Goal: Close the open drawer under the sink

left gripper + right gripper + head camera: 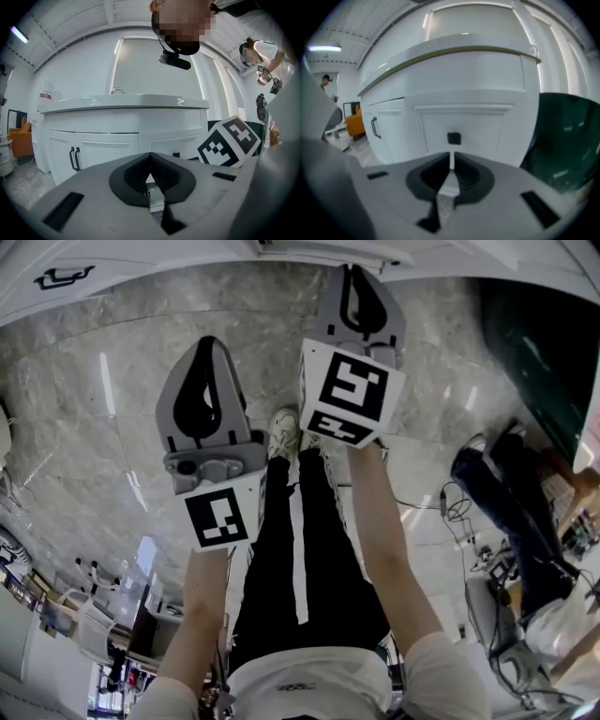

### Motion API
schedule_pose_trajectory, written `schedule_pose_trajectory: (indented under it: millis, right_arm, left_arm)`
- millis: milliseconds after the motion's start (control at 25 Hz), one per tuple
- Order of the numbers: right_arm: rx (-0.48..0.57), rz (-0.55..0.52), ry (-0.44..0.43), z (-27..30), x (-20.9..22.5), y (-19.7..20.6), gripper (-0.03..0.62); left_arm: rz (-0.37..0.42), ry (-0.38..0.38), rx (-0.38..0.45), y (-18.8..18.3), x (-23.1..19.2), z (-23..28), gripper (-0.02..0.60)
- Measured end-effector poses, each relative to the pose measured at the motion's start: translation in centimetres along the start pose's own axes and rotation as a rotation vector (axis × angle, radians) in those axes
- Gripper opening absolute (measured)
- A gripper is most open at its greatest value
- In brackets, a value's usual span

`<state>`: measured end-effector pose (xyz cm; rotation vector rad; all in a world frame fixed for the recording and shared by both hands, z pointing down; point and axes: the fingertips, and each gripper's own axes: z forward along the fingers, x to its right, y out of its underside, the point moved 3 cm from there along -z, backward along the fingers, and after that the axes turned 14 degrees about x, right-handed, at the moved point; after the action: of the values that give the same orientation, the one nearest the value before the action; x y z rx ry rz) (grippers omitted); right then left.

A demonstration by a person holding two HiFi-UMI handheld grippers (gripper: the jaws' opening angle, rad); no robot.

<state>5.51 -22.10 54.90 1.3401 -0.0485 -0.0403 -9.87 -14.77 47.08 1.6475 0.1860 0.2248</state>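
Note:
The white sink cabinet (126, 122) fills the left gripper view, with a faucet (117, 90) on top and two doors with black handles (74, 158). Its drawer front (461, 124), with a small black knob (453, 138), stands straight ahead in the right gripper view; I cannot tell how far it sticks out. My right gripper (452, 157) points at that knob from a short way off, its jaws closed to a thin slit with nothing between them. My left gripper (150, 157) is shut and empty, further from the cabinet. In the head view both grippers, left (208, 343) and right (356, 273), hang over the marble floor.
A dark green panel (567, 140) stands right of the cabinet. A second person (506, 493) with cables (450, 502) and gear is at the right of the head view. An orange chair (21, 140) sits left of the cabinet.

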Motion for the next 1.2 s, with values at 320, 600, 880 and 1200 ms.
schedule_pose_trajectory:
  millis: [320,600,880,1200]
  right_arm:
    - [0.053,-0.005,0.014,-4.2,-0.1,-5.0,0.034]
    - [0.053,-0.021,0.011,-12.6,-0.8,-15.8,0.029]
    - [0.111,-0.023,-0.050,-22.4,-1.8,-28.0,0.031]
    - [0.189,0.060,-0.059,-30.4,-2.0,-35.4,0.029]
  left_arm:
    - [0.009,0.051,0.116,-6.7,1.2,0.4,0.020]
    - [-0.038,0.032,0.204,-20.0,1.9,-0.6,0.020]
    - [-0.091,0.047,0.244,-32.3,4.3,-5.0,0.020]
    - [-0.116,0.102,0.229,-38.6,5.5,-9.5,0.020]
